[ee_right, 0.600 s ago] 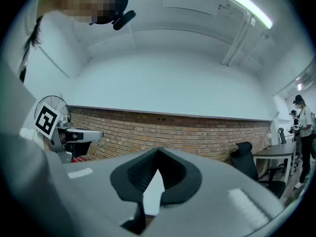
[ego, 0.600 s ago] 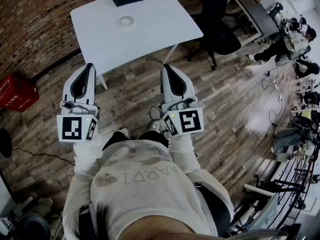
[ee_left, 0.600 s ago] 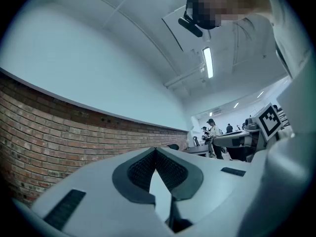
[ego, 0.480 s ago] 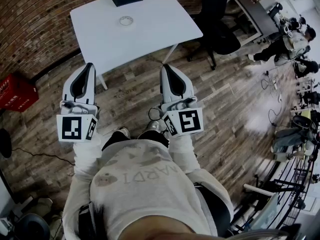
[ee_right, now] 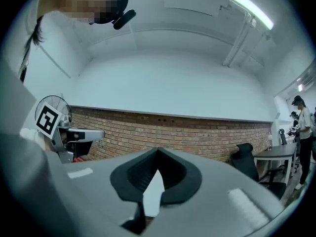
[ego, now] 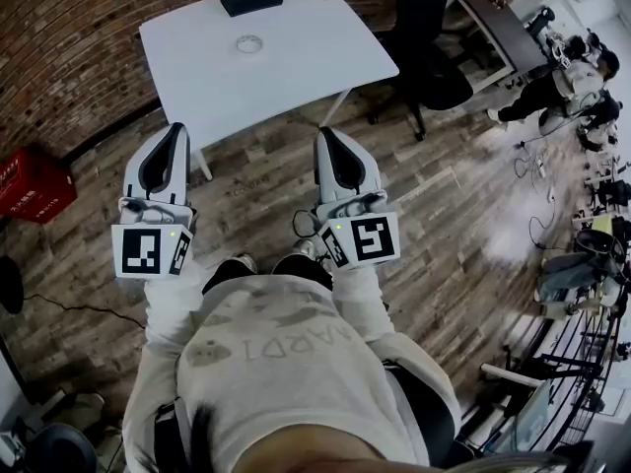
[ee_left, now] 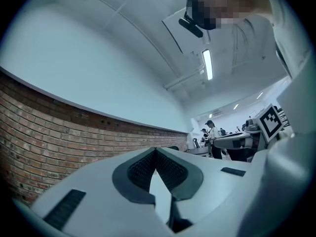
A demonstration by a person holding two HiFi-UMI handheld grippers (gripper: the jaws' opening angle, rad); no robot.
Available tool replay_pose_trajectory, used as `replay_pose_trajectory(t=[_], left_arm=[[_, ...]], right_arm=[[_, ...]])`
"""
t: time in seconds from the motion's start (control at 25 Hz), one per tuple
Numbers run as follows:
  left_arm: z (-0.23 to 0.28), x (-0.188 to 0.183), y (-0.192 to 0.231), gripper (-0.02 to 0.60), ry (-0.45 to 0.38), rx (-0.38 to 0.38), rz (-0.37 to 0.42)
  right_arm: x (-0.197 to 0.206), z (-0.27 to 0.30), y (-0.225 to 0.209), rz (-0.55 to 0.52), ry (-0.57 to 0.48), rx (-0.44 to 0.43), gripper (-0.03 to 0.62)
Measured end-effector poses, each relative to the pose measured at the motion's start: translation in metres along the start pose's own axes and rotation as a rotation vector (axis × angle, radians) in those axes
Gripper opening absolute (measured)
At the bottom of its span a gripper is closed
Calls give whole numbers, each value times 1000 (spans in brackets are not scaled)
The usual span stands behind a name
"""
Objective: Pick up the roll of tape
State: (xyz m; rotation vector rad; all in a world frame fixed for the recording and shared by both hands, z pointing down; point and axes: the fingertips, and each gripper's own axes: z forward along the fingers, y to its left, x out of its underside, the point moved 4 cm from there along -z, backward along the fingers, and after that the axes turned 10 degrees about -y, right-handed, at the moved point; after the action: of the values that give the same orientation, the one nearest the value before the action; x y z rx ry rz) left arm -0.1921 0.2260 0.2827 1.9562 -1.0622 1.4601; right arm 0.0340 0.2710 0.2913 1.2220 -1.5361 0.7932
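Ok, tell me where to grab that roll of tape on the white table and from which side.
Take the roll of tape by its ring wall, one jaw in the hole, one outside, coming down from above at its near side. It appears to lie flat on the table, hole up. The right gripper is shut, so open it first.

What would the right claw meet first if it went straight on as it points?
Probably the brick wall: the right claw, shut, aims there. From the head view the white table lies ahead, maybe below its line.
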Motion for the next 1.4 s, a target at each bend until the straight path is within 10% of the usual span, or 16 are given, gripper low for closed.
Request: replay_pose_trajectory(t=[1.4], left_arm=[[181, 56, 50, 6, -10, -57, -2]], right_arm=[[53, 166, -114, 40, -20, -121, 11]])
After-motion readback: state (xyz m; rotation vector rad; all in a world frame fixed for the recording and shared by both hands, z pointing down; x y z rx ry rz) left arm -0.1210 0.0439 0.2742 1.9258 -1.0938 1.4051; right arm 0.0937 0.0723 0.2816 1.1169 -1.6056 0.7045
